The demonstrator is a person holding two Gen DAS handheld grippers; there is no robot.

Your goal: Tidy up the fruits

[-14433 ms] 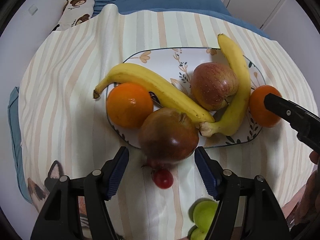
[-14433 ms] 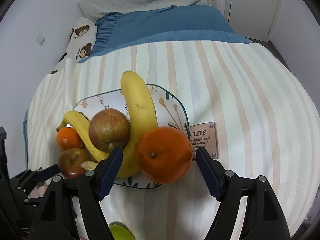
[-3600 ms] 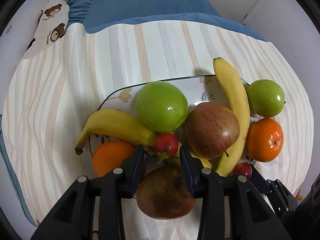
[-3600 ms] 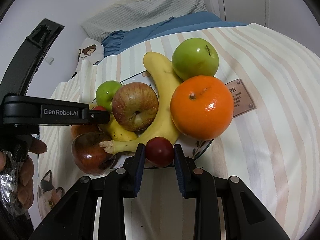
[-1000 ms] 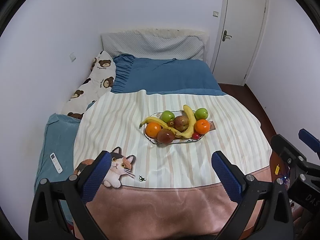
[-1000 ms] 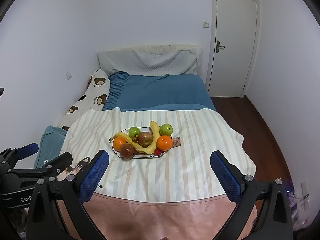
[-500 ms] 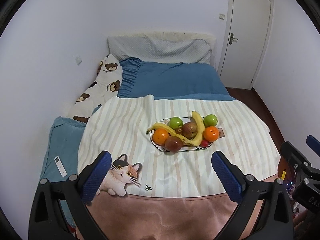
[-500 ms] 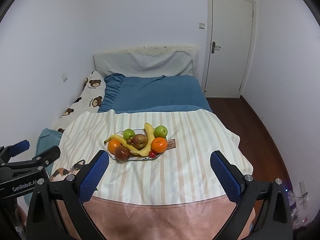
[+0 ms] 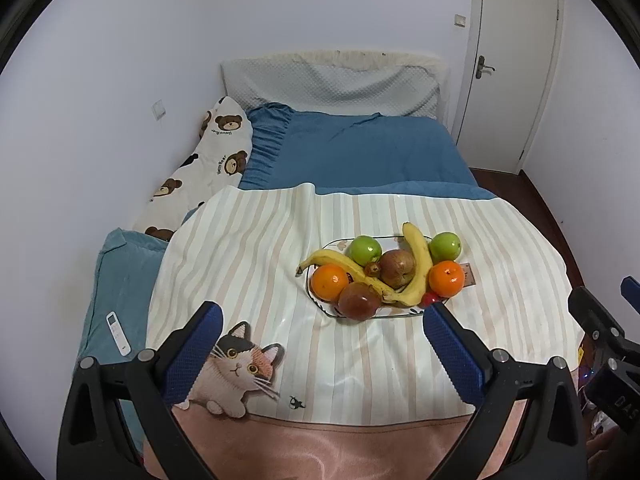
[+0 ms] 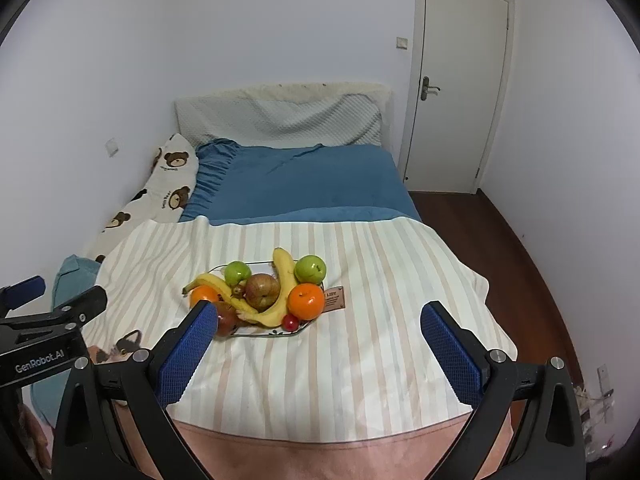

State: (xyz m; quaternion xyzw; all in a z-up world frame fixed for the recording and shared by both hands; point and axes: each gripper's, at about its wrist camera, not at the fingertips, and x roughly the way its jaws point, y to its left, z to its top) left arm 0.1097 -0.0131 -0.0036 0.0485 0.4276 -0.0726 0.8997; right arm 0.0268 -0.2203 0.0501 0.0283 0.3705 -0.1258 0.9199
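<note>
A white floral plate (image 9: 400, 313) (image 10: 260, 335) sits on the striped blanket in the middle of the bed. On it lie two bananas (image 9: 416, 264), two green apples (image 9: 364, 250) (image 9: 444, 246), two oranges (image 9: 330, 282) (image 9: 447, 278), a red apple (image 9: 397, 267), a dark pomegranate (image 9: 359, 301) and a small cherry tomato (image 9: 428, 299). My left gripper (image 9: 322, 322) is open and empty, well back from the plate. My right gripper (image 10: 318, 320) is also open and empty, equally far back.
The bed has a blue sheet (image 9: 360, 156), a bear-print pillow (image 9: 200, 176) along the left wall and a grey headboard cushion (image 9: 332, 84). A white remote (image 9: 119, 333) lies on a teal cushion at the left. A white door (image 10: 456, 92) and wooden floor (image 10: 520, 240) are on the right.
Both grippers, earlier shut on cherry tomatoes at the plate, have let go and pulled far back. In the last second the views shifted only slightly.
</note>
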